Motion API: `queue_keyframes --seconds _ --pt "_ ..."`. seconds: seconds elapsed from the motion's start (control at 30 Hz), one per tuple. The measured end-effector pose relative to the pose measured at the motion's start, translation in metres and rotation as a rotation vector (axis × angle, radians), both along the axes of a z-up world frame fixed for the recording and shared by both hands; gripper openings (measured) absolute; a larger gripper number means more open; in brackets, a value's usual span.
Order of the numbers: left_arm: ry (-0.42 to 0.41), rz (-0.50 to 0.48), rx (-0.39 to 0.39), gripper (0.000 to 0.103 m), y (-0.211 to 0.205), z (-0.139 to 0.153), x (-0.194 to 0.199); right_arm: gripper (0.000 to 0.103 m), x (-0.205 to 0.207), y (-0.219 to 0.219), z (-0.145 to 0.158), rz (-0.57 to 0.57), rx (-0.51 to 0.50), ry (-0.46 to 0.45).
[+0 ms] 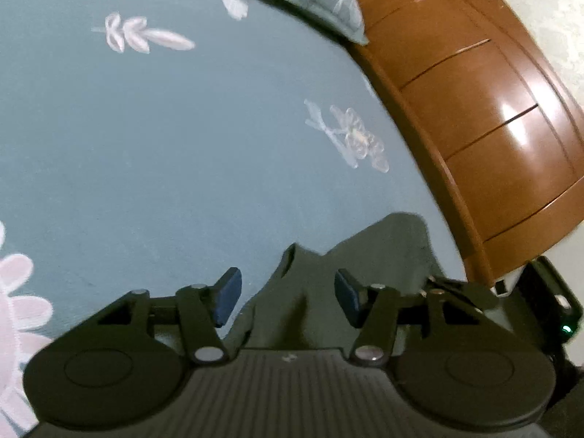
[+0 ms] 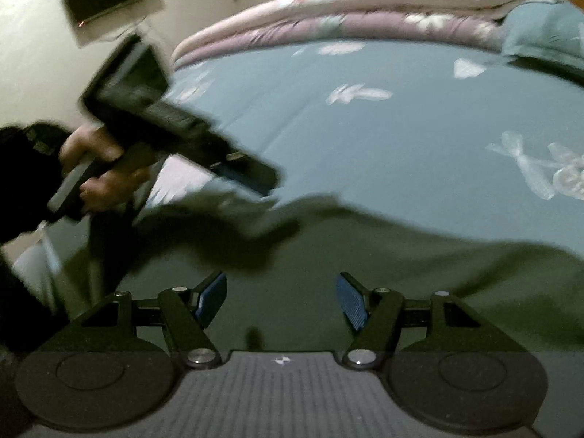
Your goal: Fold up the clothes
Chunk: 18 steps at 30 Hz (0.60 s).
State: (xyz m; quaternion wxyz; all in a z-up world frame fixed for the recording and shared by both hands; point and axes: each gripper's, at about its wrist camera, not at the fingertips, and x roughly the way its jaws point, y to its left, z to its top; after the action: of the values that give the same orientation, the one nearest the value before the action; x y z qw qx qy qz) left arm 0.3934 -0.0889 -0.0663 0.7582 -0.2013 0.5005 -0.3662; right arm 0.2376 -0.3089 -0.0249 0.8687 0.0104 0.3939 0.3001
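**Green garment spread on the bed, both claws open**

A dark green garment lies on the teal floral bedsheet, near the wooden headboard. The left claw hangs above the garment's edge, jaws parted, pads touching nothing. The right claw hovers over the green cloth, jaws wide, gripping nothing. Folded pink quilts lie at the bedsheet's far edge.
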Motion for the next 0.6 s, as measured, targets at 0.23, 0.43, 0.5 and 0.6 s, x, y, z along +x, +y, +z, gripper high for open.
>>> queue_keyframes --seconds 0.23,0.43,0.5,0.6 --pt "-0.011 -0.116 -0.118 0.064 -0.027 0.002 -0.002 0.071 -0.001 -0.028 0.003 -0.135 -0.046 -0.033" --pt "-0.067 -0.025 0.093 0.058 -0.048 -0.022 0.019 0.069 -0.021 -0.085 -0.024 -0.441 -0.222 0.02" --pt "-0.04 -0.01 0.068 0.058 -0.041 -0.018 0.021 0.069 -0.033 -0.103 -0.018 -0.497 -0.244 0.009" --pt "-0.056 -0.028 0.041 0.062 -0.036 -0.004 0.014 0.071 -0.046 -0.114 -0.001 -0.535 -0.221 -0.003"
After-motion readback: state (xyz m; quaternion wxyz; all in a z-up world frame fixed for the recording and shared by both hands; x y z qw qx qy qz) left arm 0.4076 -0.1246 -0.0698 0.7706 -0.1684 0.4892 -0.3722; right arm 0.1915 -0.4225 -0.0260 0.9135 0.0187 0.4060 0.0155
